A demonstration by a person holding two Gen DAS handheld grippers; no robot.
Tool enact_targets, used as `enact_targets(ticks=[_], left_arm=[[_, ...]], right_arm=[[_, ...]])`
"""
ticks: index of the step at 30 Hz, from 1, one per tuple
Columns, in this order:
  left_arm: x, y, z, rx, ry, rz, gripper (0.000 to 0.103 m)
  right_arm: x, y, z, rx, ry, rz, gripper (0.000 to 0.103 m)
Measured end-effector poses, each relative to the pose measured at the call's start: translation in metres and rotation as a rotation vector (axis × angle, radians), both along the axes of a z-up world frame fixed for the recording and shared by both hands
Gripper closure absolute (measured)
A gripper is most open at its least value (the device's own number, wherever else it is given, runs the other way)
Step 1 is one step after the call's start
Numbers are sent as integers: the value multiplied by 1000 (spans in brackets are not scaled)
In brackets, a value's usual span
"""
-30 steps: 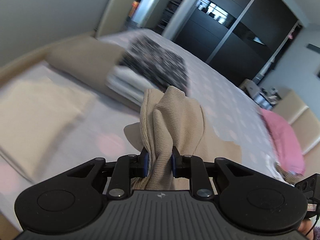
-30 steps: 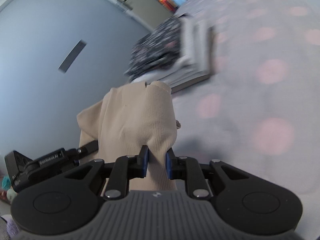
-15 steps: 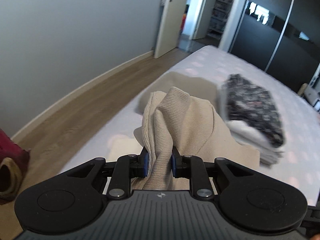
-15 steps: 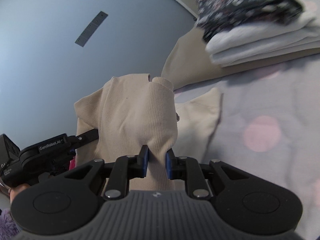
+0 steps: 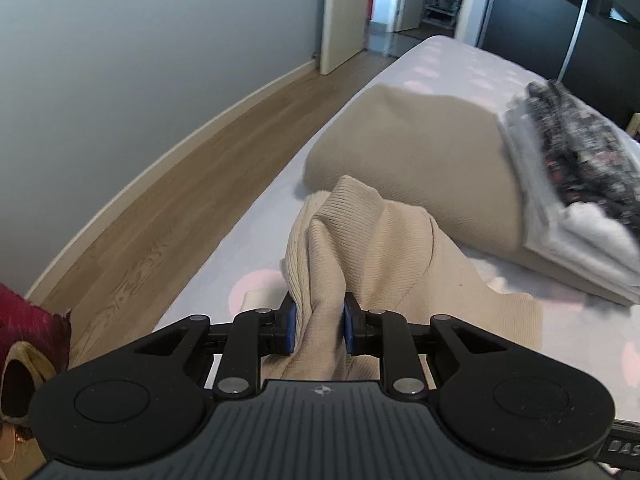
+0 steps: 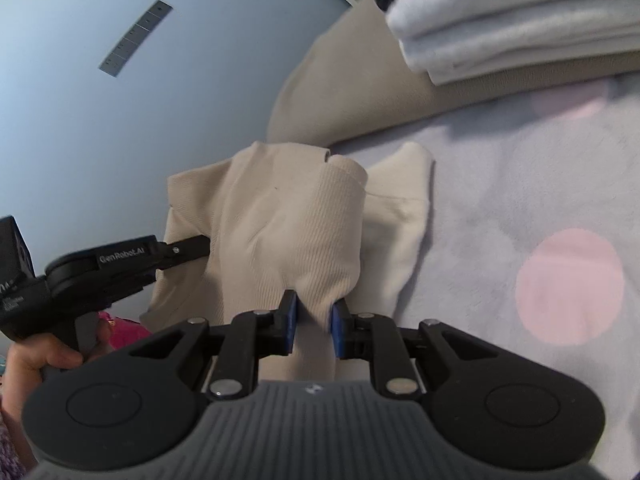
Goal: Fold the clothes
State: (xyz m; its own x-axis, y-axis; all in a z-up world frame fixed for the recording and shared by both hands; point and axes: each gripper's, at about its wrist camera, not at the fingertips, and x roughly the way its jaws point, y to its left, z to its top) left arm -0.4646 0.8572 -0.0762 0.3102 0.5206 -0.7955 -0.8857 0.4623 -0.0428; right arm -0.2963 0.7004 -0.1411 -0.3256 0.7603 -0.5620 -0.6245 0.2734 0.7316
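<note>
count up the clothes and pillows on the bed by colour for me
Beige ribbed garment, clamped in both hand-held grippers: 1
Tan pillow: 1
White folded items: count unclear, stacked
Black patterned folded garment: 1
Total: at least 4

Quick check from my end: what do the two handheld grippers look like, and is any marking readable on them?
Both grippers, left gripper and right gripper, are matte black with a ribbed grey top, two round side discs, silver rivets and blue pads on the fingertips. Seen from the right wrist, the left gripper's side reads "GenRobot.AI". No sleeve or cable is visible.

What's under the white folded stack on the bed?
The white folded stack rests on a tan pillow, with a dark patterned garment on top. The bedsheet beneath the pillow is hidden.
</note>
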Motion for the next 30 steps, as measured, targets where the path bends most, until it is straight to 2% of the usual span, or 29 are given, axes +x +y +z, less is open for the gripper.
enact_targets(ticks=[2,5,7,9,11,16,18,20,23,25,26,27,28,30], left_arm=[[1,3,-11,5,11,31,78],[-4,0,-11,33,17,56,76],[-13,-6,-2,47,14,61,73],[-24,-13,7,69,19,80,62],[-34,-22,17,94,20,98,55],[-58,-43,32,92,18,116,57],[-62,-54,33,72,17,85,76],[-65,-66,32,53,28,56,82],[-64,-74,14,9,93,38,85],[-64,-71,1,-2,131,45,87],[-66,-68,-6,-18,130,55,89],[-68,-66,-11,-30,135,58,89],[-69,-64,-16,-41,139,62,90],[-70,-61,-26,-59,146,70,93]], right_arm=[[2,8,-6,-9,0,17,83],[8,17,-11,-20,19,41,76],[15,21,-12,-19,37,45,63],[22,25,-13,-22,41,47,60],[30,29,-14,-32,55,40,57],[48,42,-16,-44,83,38,53],[56,44,-16,-37,80,25,52],[64,45,-17,-28,79,11,53],[71,54,-25,-46,121,31,57],[73,60,-30,-43,162,45,69],[72,64,-31,-35,174,67,69],[71,67,-28,-21,164,92,72],[69,70,-22,0,134,118,85],[65,75,-9,42,73,172,91]])
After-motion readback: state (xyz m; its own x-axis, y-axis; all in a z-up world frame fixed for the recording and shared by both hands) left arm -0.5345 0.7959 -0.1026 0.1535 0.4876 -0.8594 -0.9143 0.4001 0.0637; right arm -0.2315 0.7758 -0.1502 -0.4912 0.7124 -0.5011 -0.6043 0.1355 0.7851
